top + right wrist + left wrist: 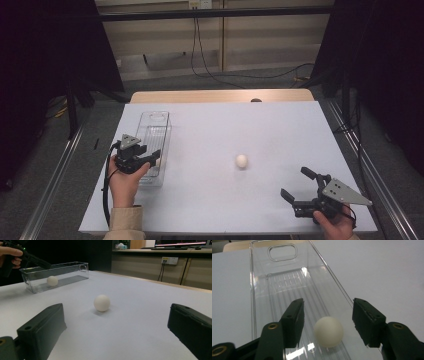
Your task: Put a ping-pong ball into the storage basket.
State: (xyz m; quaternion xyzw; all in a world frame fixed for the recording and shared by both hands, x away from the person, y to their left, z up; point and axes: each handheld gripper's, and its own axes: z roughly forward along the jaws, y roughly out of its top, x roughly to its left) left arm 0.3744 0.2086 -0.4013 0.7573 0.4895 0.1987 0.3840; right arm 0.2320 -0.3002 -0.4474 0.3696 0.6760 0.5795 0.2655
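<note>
A clear plastic box point(156, 131) lies along the left side of the white table. One white ball point(328, 331) rests on its ribbed floor near the near end; the right gripper view shows that ball point(52, 280) inside the box point(62, 270). My left gripper point(154, 160) reaches into the box point(287, 282), and its jaws stand apart on either side of the ball without touching it. A second white ball point(241, 160) sits on the bare table, mid-right. My right gripper point(294, 182) hovers open near the front right edge, facing that ball point(101, 303).
The white table top point(280, 130) has a wooden strip along its far edge. Metal rails run down both sides of the table. Cables lie on the floor beyond it, and dark curtains hang at left and right.
</note>
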